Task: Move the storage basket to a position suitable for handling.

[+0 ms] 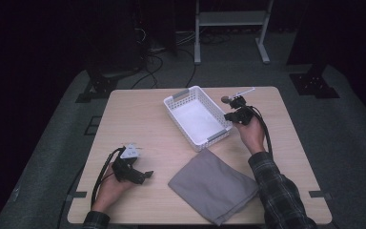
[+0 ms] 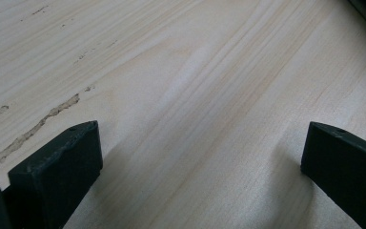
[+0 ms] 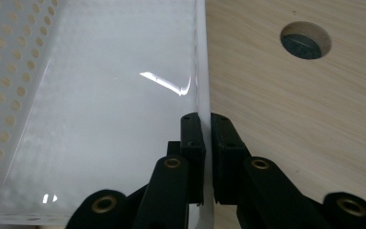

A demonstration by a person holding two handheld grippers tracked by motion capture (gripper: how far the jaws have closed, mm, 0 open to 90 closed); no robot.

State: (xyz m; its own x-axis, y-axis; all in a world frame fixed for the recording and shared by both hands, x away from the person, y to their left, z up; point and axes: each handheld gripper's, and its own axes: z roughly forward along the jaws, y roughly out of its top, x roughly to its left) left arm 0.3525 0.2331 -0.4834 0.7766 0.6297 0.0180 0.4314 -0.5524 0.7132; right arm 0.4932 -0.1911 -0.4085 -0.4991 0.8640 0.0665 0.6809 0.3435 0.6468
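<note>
At the far right of the table (image 1: 124,114), the right gripper (image 1: 232,116) is held out from a plaid-sleeved forearm, its jaws pinching the right-hand wall of the white basket (image 1: 174,101), while the left gripper (image 1: 145,175) rests low near the front left edge with its jaws spread wide and nothing between them. From above, a folded grey cloth (image 1: 214,185) lies just in front of the basket; the right gripper view adds the clamped wall edge-on, one jaw inside and one outside, plus a round hole (image 3: 305,40) in the tabletop. Rectangular and empty, the basket has perforated sides, a glossy floor and grey-trimmed ends, and sits skewed at centre.
</note>
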